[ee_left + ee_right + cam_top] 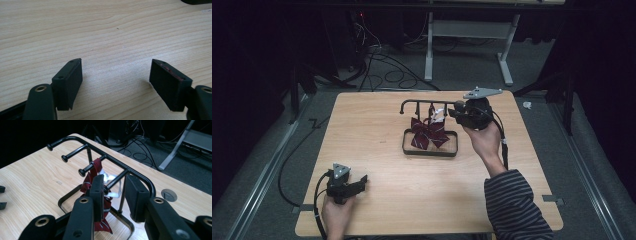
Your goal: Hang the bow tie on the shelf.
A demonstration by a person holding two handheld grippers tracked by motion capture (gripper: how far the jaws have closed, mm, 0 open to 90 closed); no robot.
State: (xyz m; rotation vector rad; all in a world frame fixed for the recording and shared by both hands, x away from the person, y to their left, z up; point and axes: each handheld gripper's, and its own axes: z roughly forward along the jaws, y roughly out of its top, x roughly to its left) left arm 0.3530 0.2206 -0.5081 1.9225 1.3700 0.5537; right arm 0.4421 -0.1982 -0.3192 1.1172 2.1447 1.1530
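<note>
Maroon bow tie (96,183) hangs on rack (75,138); right gripper (113,187) open beside it

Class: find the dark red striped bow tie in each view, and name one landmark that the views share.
High view: dark red striped bow tie hangs mid-table on the black metal hook rack.
Left gripper view: not in it.
Right gripper view: centre, beyond the right gripper.
Shared landmark: the rack.
</note>
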